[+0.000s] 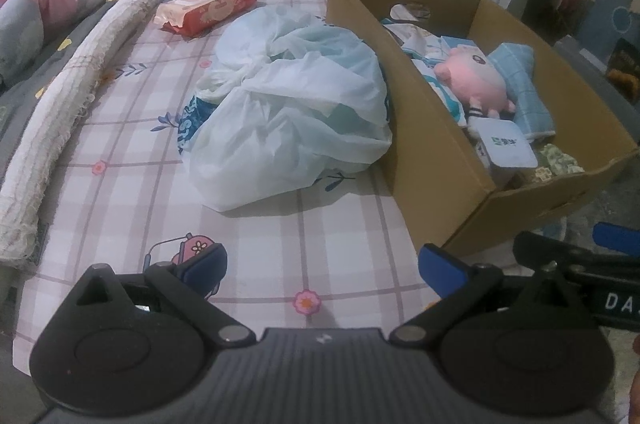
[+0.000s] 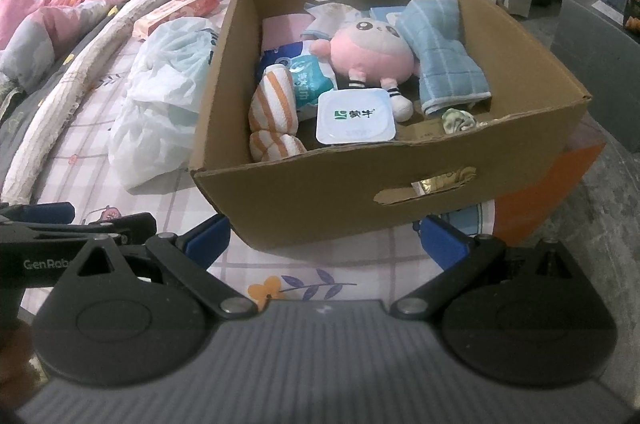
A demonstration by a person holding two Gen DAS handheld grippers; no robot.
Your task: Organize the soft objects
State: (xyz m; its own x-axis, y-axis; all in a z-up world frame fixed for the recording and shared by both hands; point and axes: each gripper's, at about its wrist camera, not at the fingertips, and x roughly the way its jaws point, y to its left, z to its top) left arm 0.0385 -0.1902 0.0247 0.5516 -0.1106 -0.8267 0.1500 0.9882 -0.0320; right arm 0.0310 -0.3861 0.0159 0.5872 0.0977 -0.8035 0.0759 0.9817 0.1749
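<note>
- Nearest the lens: both grippers hovering low over the checked bedsheet (image 1: pixel 132 191), left gripper (image 1: pixel 322 270) and right gripper (image 2: pixel 324 238) each with blue-padded jaws spread wide and nothing between them.
- Filling the right half of the bed: cardboard box (image 2: pixel 344 191), open-topped, standing on the sheet right ahead of the right gripper, already well stocked — judged to be the collecting place for the soft things.
- Just beside the box's left wall, touching it: crumpled white plastic bag (image 1: pixel 288 115) with something pale blue showing through; contents not clear, probably the main item left to sort.
- Inside the box, toward the far right: folded blue towel (image 2: pixel 444 51), leaning against the pink plush toy (image 2: pixel 372 51) lying in the middle.
- Left of the plush: orange-striped cloth roll (image 2: pixel 274 119) against the left wall, over a blue-and-white soft pack (image 2: pixel 308 79).
- In front of the plush: white plastic tub (image 2: pixel 354 117), flat on top, lid up — not soft, perhaps misplaced.
- Far behind the bag, well apart from the box: red-and-white wipes pack (image 1: pixel 208 7) loose on the sheet.
- Judgement: mostly done; bag and wipes pack remaining outside, no pick begun.
</note>
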